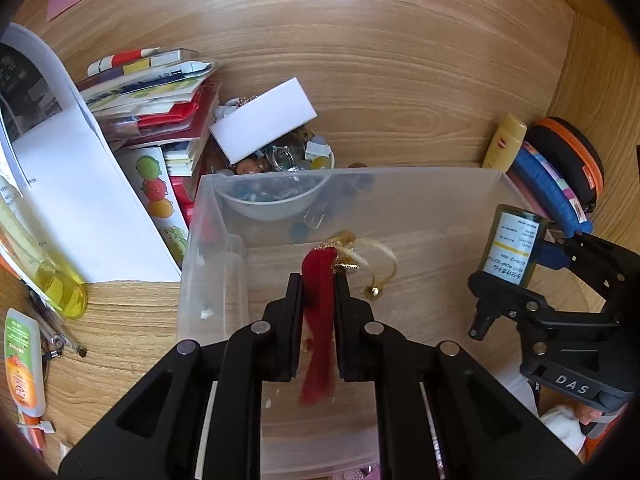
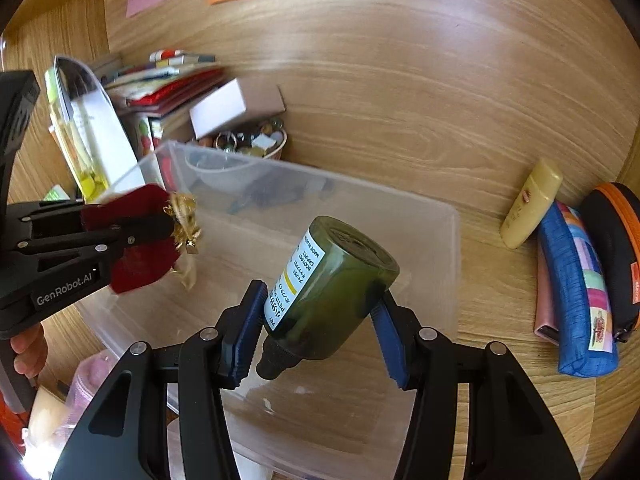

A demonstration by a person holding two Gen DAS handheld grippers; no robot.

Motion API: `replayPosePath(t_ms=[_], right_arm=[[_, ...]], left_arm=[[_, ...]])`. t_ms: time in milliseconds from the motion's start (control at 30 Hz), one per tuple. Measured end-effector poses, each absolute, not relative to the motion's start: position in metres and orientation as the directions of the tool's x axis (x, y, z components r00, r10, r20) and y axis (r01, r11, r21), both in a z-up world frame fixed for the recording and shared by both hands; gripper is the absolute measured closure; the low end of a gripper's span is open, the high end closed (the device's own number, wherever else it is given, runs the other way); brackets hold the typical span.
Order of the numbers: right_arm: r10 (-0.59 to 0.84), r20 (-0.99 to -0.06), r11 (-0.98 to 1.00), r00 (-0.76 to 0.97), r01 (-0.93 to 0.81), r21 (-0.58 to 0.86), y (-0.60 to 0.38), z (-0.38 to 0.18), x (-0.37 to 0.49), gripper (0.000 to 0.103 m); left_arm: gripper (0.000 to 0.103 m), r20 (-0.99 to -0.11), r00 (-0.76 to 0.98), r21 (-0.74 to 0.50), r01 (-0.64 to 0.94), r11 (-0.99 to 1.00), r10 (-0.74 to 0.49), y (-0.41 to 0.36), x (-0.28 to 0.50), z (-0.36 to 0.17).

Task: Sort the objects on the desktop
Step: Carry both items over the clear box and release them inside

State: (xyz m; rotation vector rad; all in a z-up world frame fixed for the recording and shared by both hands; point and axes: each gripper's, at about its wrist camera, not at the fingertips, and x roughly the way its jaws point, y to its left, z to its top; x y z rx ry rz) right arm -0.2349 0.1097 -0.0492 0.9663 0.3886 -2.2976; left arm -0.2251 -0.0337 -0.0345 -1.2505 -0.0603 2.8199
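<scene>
Both grippers angled down over the clear bin (image 1: 420, 200) on the wooden desk (image 1: 380, 92). Left gripper (image 1: 318, 280) pinched tight on a red pouch (image 1: 318, 312), gold trim and a small bell dangling from its top above the bin's bare floor. Right gripper (image 2: 320, 304) clamped part-way on a green bottle (image 2: 336, 288), blue pads against its sides, cap end toward the camera, white label on its left side, base tilted up over the bin. From the left wrist: bottle and right gripper seen side-on at the bin's right wall, plus a yellow liquid bottle (image 1: 60, 288), an orange-label tube (image 1: 22, 368) and pens at the left edge, hidden or barely shown in the other view. From the right wrist: left gripper from the side, pouch spread broad and flat between its fingers, a hand (image 2: 28, 348) on its handle, and the full length of the blue case (image 2: 576, 292) beside a cream tube (image 2: 532, 204) and an orange-zipped case (image 2: 616, 248). Inside the bin: nothing but a few white specks. Behind it, a white bowl (image 1: 276, 208) heaped with beads and small trinkets, a white box (image 1: 262, 120) resting across its top, and a stack of books and packets (image 1: 152, 100) to the left. Pink and orange notes on the wall above.
</scene>
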Motion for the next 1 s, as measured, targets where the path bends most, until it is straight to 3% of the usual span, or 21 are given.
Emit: replayPosePath(t_ms=[300, 500, 567, 700, 767, 1000], right_arm=[[-0.421, -0.732, -0.773, -0.537, 0.634, -0.021, 0.109, -0.050, -0.237, 0.054], [-0.420, -0.731, -0.774, -0.538, 0.633, -0.021, 0.108, -0.049, -0.238, 0.053], [-0.420, -0.730, -0.775, -0.540, 0.632, -0.021, 0.108, -0.049, -0.238, 0.050], [-0.430, -0.726, -0.768, -0.537, 0.640, -0.018, 0.108, -0.049, -0.235, 0.042], [-0.424, -0.720, -0.768, -0.549, 0.639, -0.034, 0.108, -0.048, -0.233, 0.036], [-0.435, -0.687, -0.773, -0.583, 0.633, -0.048, 0.112, -0.035, -0.227, 0.030]], left_arm=[[0.084, -0.745, -0.665, -0.041, -0.044, -0.998, 0.060, -0.032, -0.223, -0.035], [0.066, -0.728, -0.684, -0.004, -0.055, -0.998, 0.041, -0.024, -0.220, -0.032], [0.057, -0.721, -0.692, -0.002, -0.052, -0.999, 0.038, -0.024, -0.220, -0.031], [0.055, -0.715, -0.698, -0.010, -0.055, -0.998, 0.045, -0.026, -0.219, -0.028], [0.048, -0.709, -0.703, -0.014, -0.058, -0.998, 0.050, -0.025, -0.218, -0.026], [0.033, -0.662, -0.746, -0.037, -0.054, -0.998, 0.066, -0.031, -0.205, -0.010]])
